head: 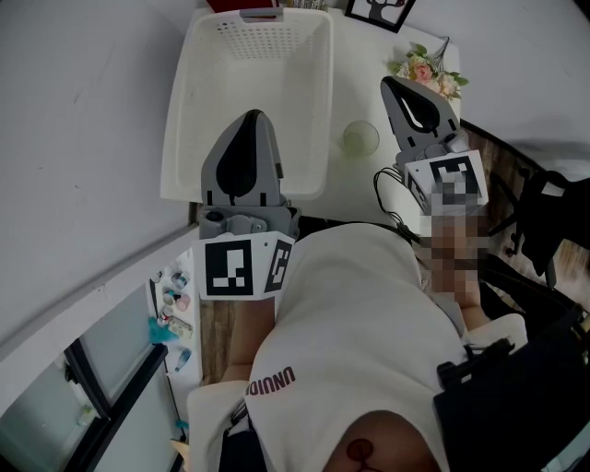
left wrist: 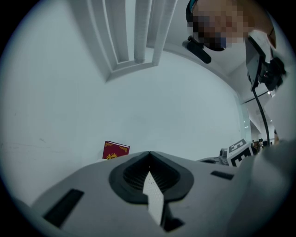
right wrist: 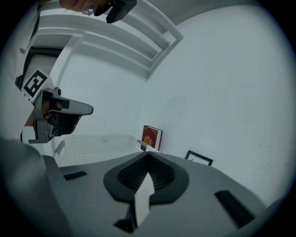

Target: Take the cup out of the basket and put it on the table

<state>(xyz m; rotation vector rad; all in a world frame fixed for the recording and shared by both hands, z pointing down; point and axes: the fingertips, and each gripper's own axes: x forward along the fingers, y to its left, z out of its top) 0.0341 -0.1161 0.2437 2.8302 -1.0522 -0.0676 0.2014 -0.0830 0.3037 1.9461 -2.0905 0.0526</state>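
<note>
Sitting on the white bench (head: 364, 184) is a big white basket (head: 198, 111) with little holes in its far wall. The left gripper (head: 253, 118) is hanging over the near edge of the basket. Its fingers are squeezing shut against each other. The right gripper (head: 392, 85) is hovering over the bench, to the right of the basket. Its fingers are squeezing shut against each other too.

A bunch of pink and white flowers (head: 426, 72) is lying at the far right of the bench, just past the right gripper. A black picture frame (head: 380, 11) is leaning at the back. A red book (head: 241, 5) is standing behind the basket, against the wall. A black cable (head: 385, 195) is curling near the bench's front edge.

The cup (head: 360, 138) is pale green and see-through. It is standing upright on the bench, outside the basket, between the basket and the right gripper, and touching neither.

The bench is sitting in a corner with plain white walls (head: 83, 111). A black chair (head: 544, 221) is standing on the right. Small bottles (head: 173, 300) are lying low on the left.
</note>
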